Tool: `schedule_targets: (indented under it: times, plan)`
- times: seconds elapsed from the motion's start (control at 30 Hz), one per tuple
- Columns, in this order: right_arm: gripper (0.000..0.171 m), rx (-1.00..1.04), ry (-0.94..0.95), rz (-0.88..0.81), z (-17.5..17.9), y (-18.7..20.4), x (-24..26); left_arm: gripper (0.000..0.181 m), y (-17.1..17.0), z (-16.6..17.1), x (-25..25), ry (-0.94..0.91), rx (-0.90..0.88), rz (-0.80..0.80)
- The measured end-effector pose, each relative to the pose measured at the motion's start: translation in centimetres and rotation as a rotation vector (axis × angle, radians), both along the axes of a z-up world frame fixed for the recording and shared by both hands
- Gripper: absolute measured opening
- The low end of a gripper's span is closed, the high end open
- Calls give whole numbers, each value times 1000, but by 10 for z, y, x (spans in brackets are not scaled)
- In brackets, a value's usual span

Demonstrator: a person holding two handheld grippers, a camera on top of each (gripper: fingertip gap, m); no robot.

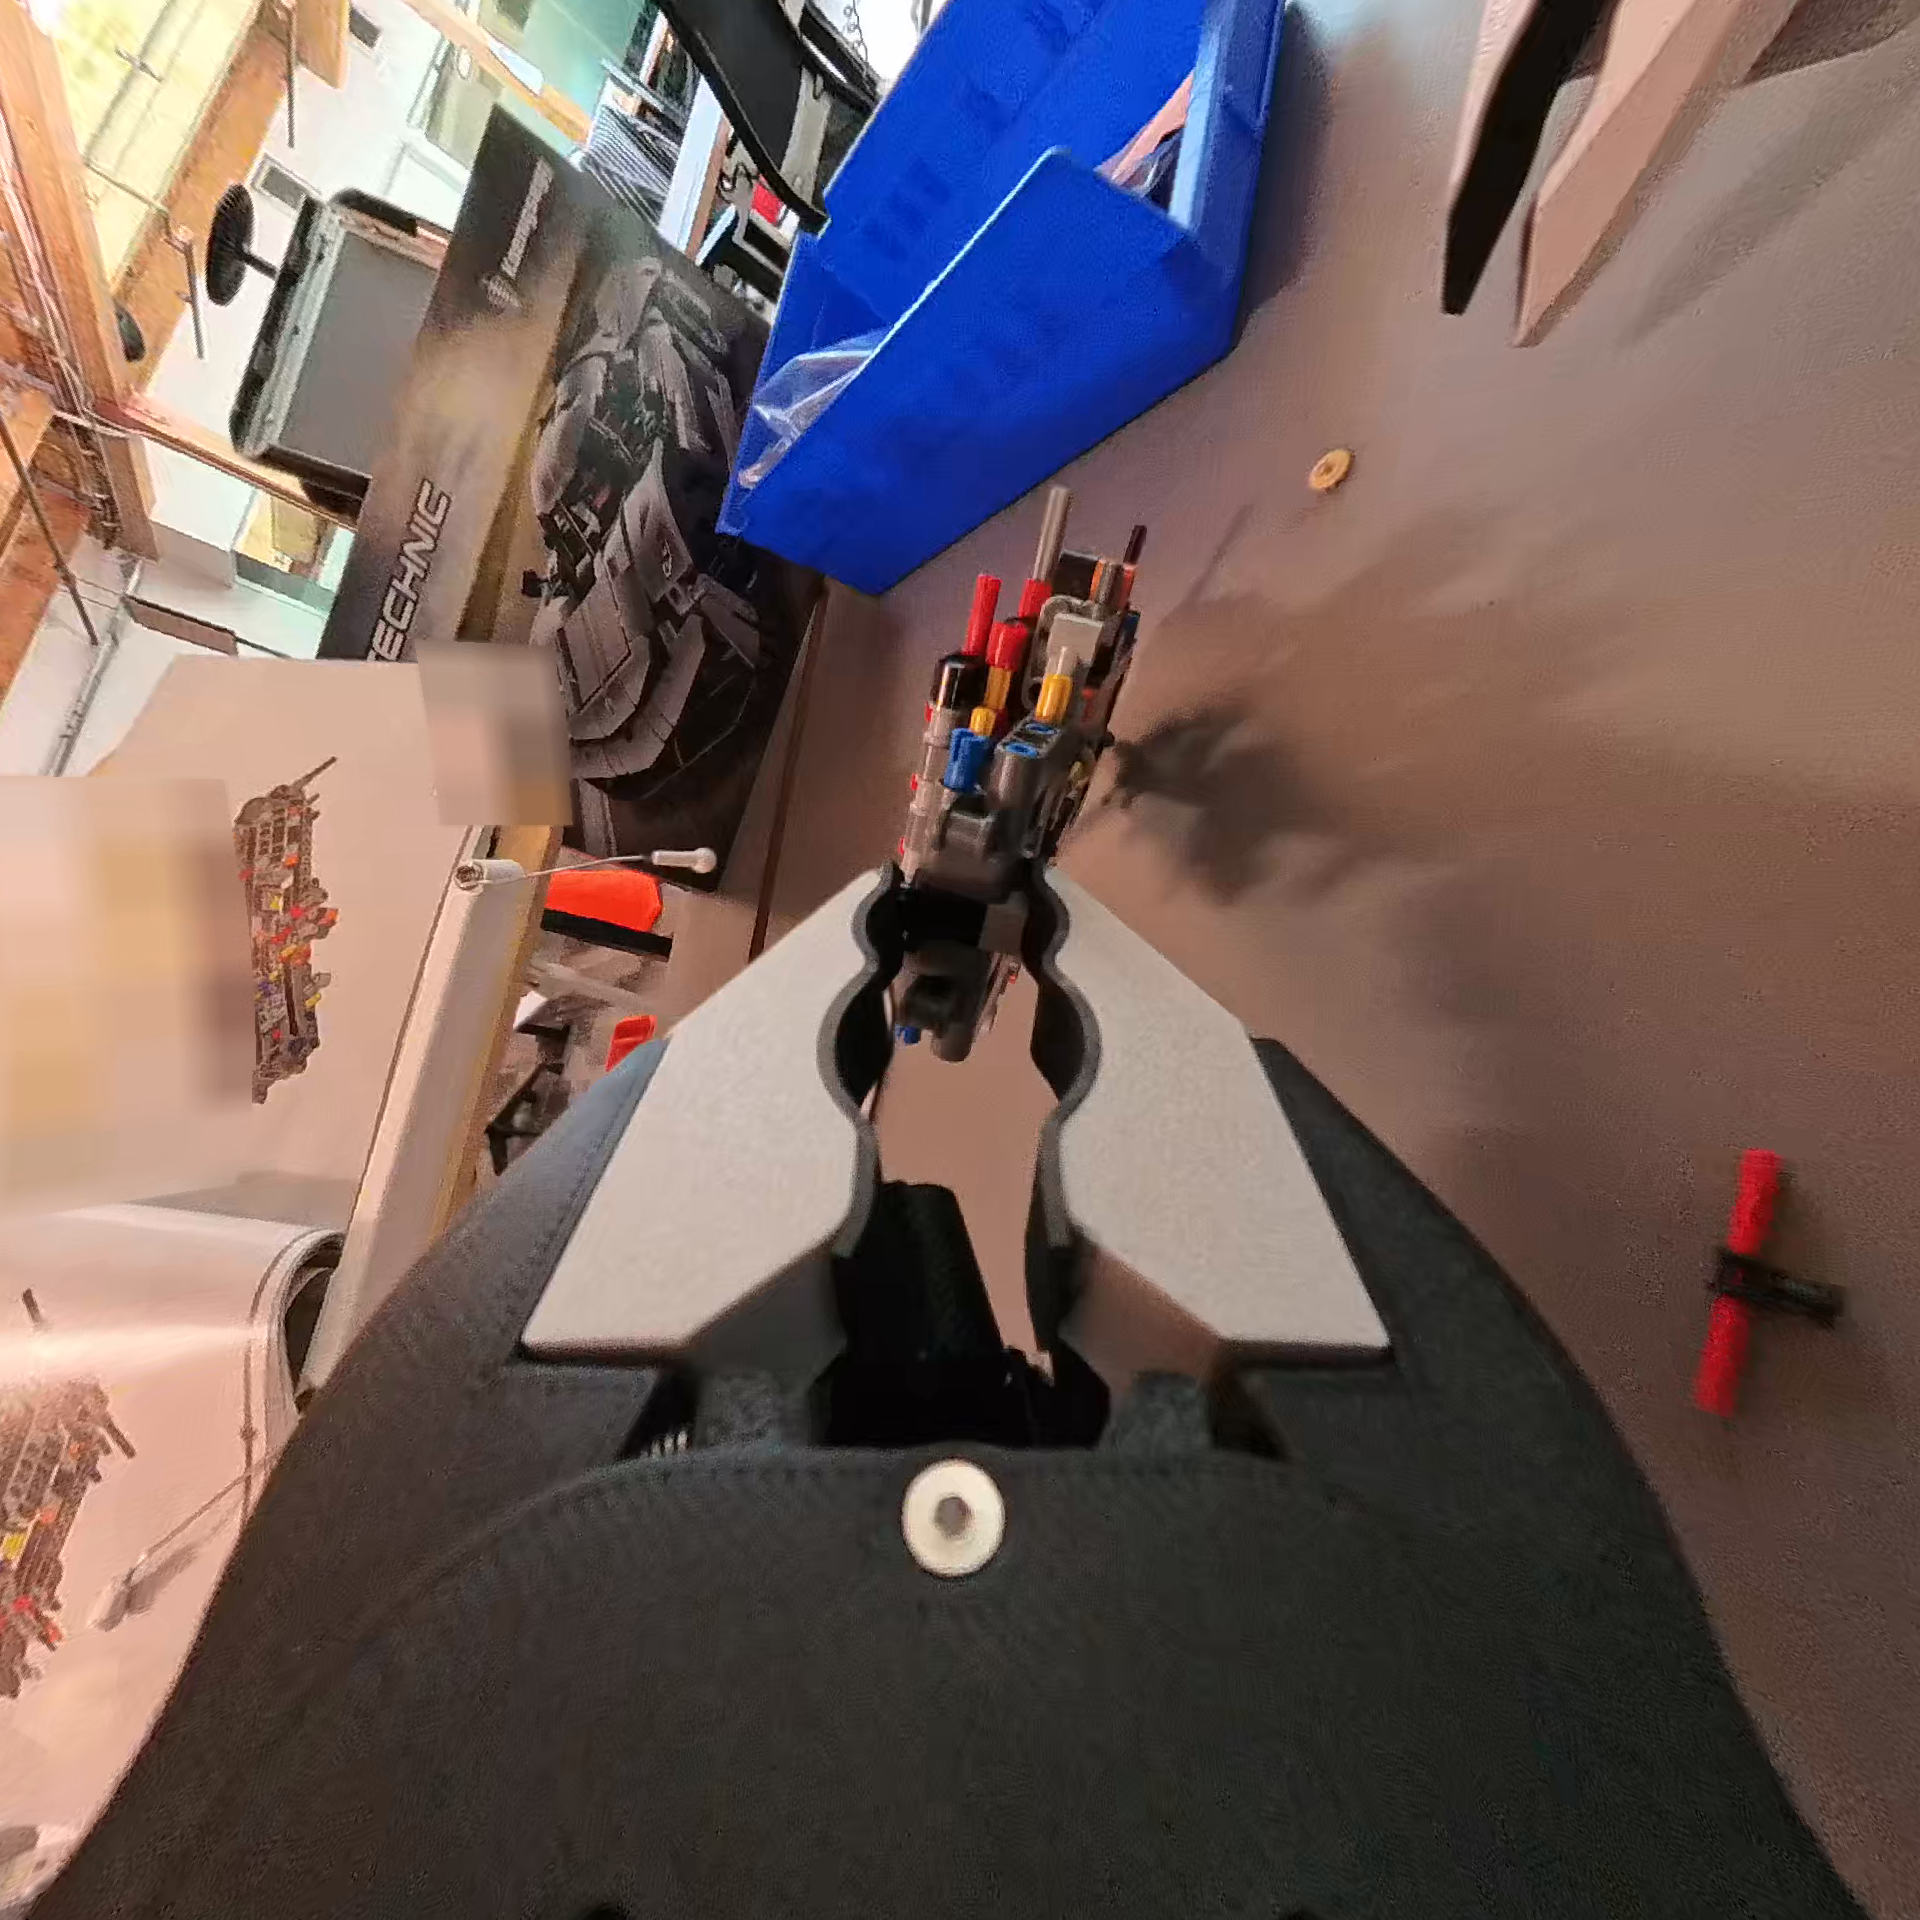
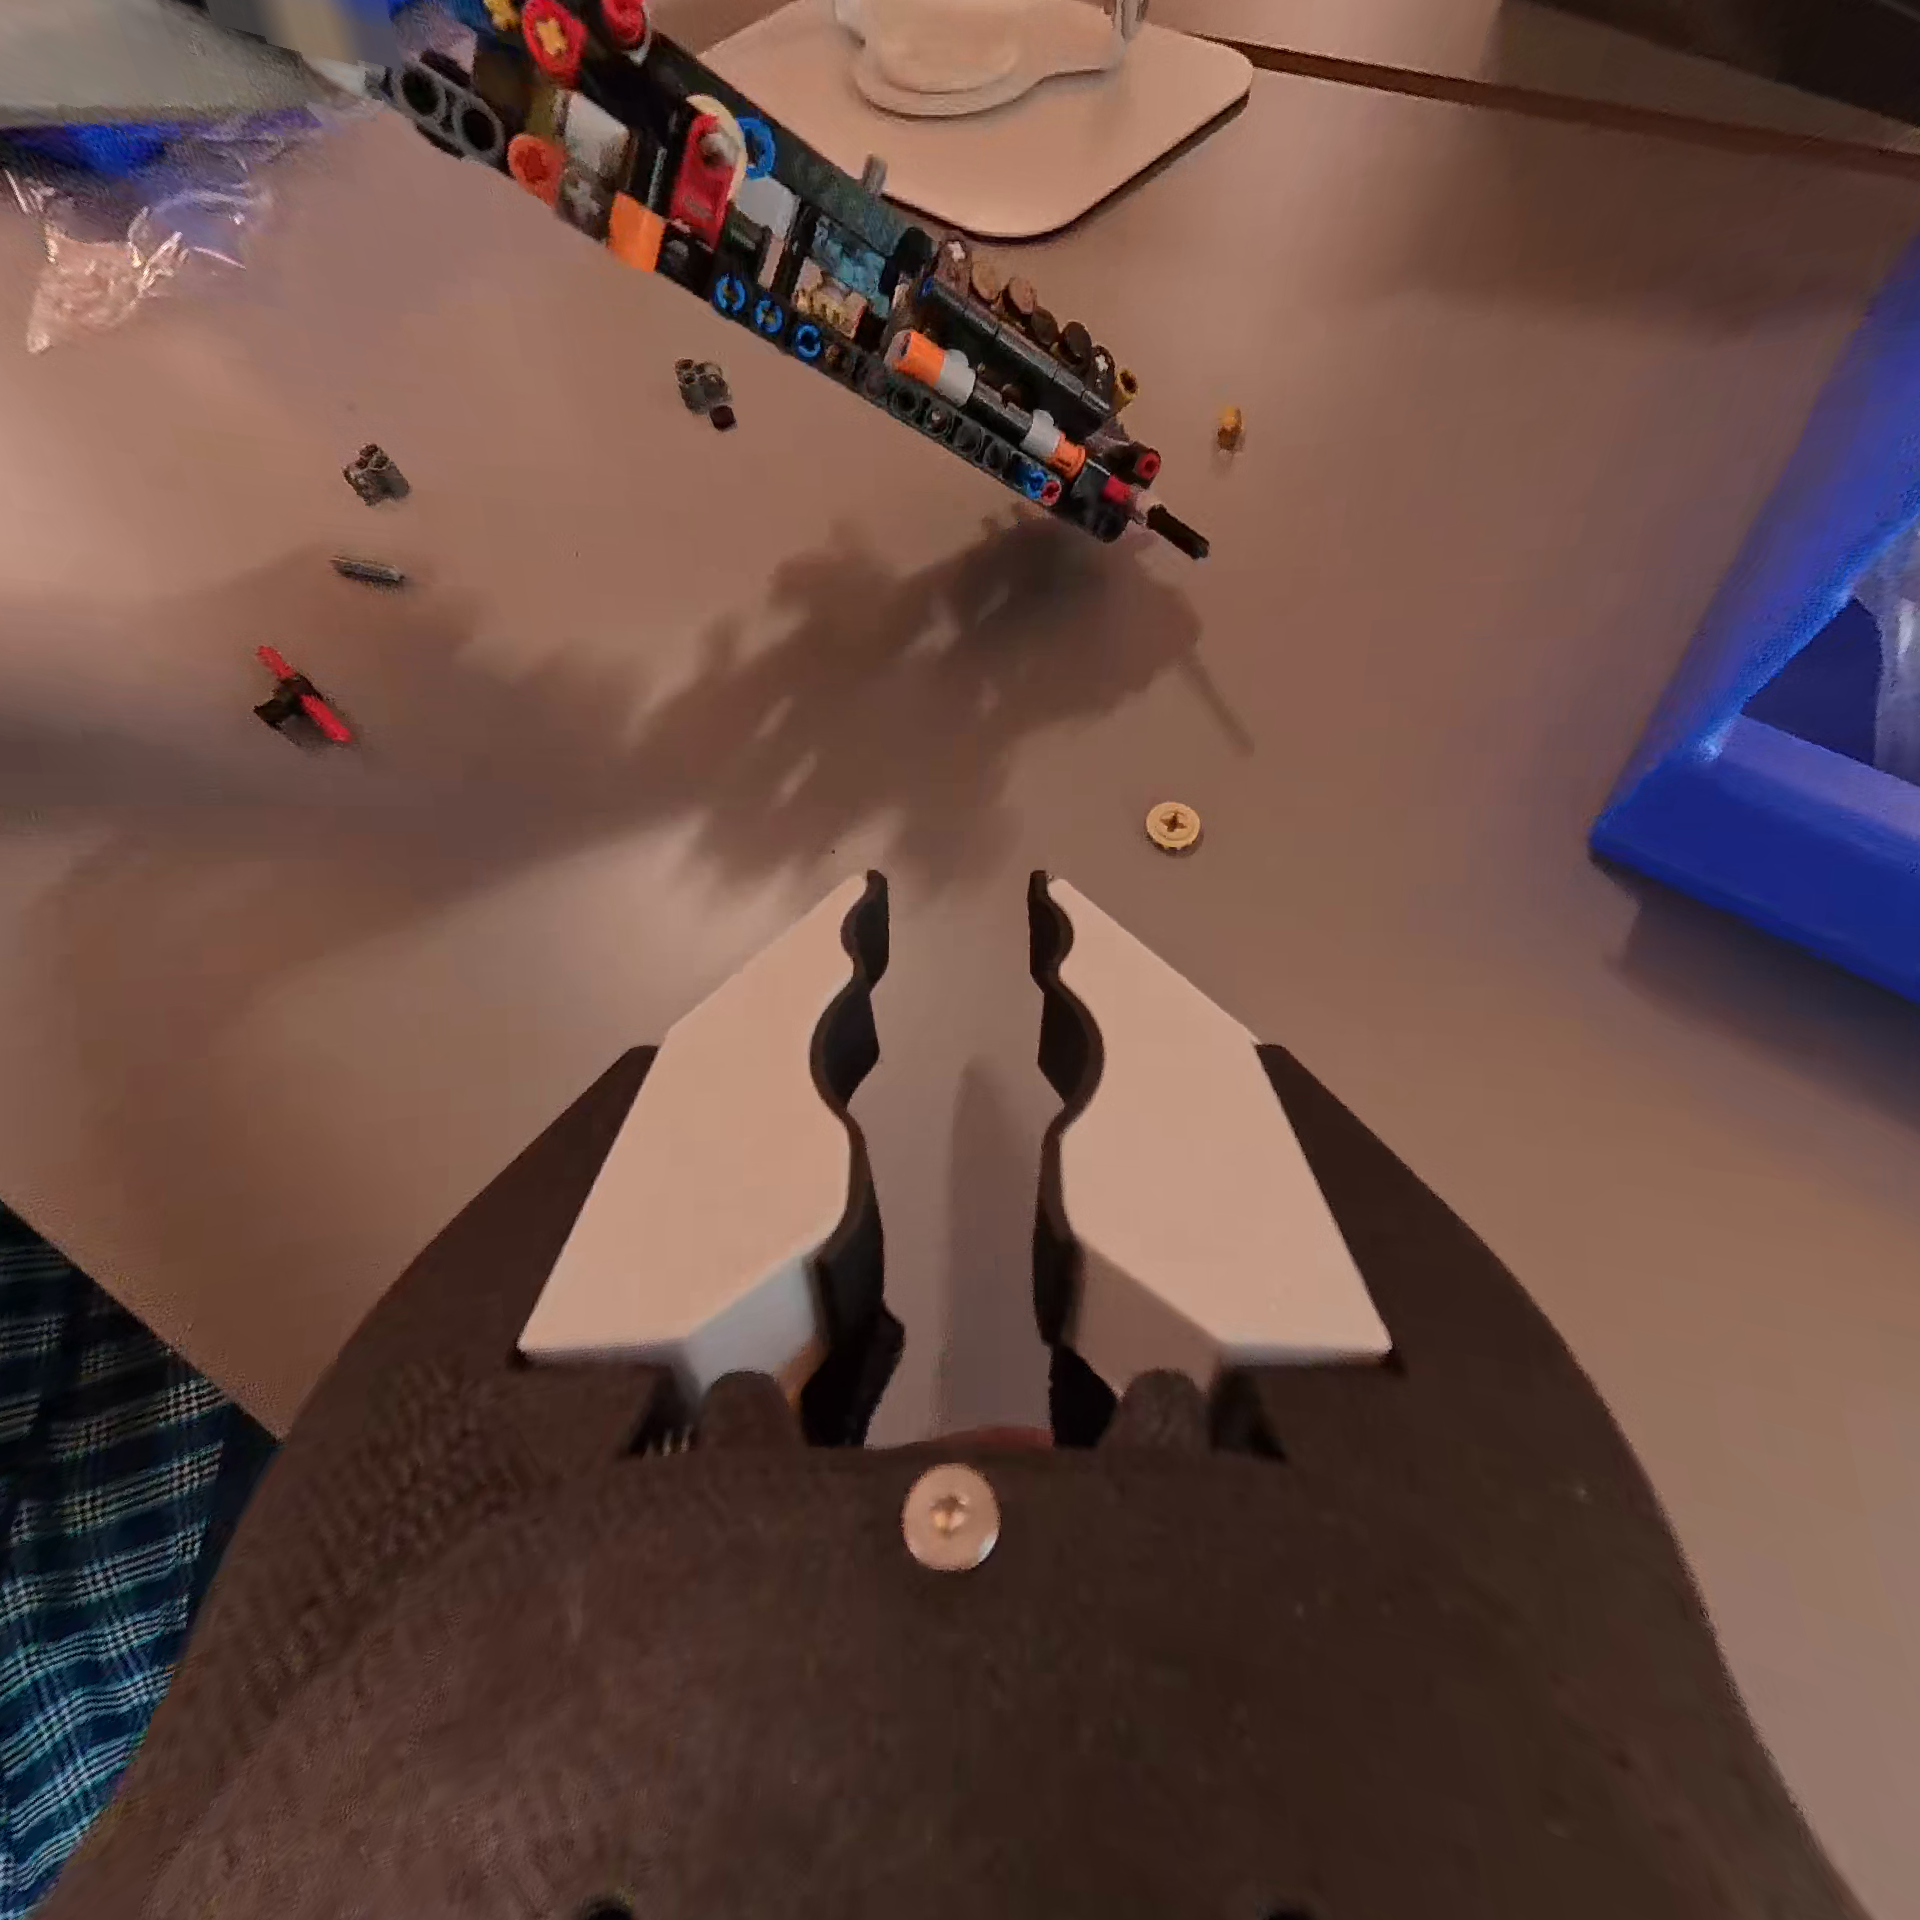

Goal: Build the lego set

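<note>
My left gripper (image 1: 961, 904) is shut on one end of a long lego assembly (image 1: 1013, 727) of grey beams with red, yellow and blue pins, and holds it above the table. The same assembly (image 2: 831, 281) shows in the right wrist view, slanting from upper left down to its free end over its shadow. My right gripper (image 2: 956, 883) is open and empty, low over the table. A tan round lego piece (image 2: 1174, 826) lies just right of its tips. A red axle with a black connector (image 1: 1751, 1283) lies on the table; it also shows in the right wrist view (image 2: 301, 701).
A blue bin (image 1: 997, 312) with clear bags stands behind the assembly, and a blue bin (image 2: 1787, 769) is at right. Small grey pieces (image 2: 374, 476) and a tan pin (image 2: 1229, 426) lie loose. The set's box (image 1: 582, 499) and instruction pages (image 1: 281, 925) are at left. A stand base (image 2: 997, 135) sits at the back. The left gripper's tips are roughly 20 cm from the right gripper's. The right tips stand about 6 cm off the tan round lego piece (image 2: 1174, 826). It is also in sight in the left wrist view (image 1: 1331, 457).
</note>
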State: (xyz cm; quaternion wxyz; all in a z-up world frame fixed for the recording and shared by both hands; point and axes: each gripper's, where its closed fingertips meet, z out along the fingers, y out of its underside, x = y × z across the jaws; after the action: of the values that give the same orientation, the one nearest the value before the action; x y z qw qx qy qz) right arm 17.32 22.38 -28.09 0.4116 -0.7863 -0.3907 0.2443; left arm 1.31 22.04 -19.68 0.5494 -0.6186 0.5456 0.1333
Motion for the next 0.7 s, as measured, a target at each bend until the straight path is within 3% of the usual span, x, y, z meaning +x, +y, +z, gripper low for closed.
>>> schedule_targets:
  times: [0.4, 0.7]
  plan:
    - [24, -20, 23, 16, -10, -1, -2, 22, 33, 13, -69, 102, -58, 113]
    - [25, -46, 7, 41, -14, -4, -5, 22, -9, -1, -150, 207, -40, 287]
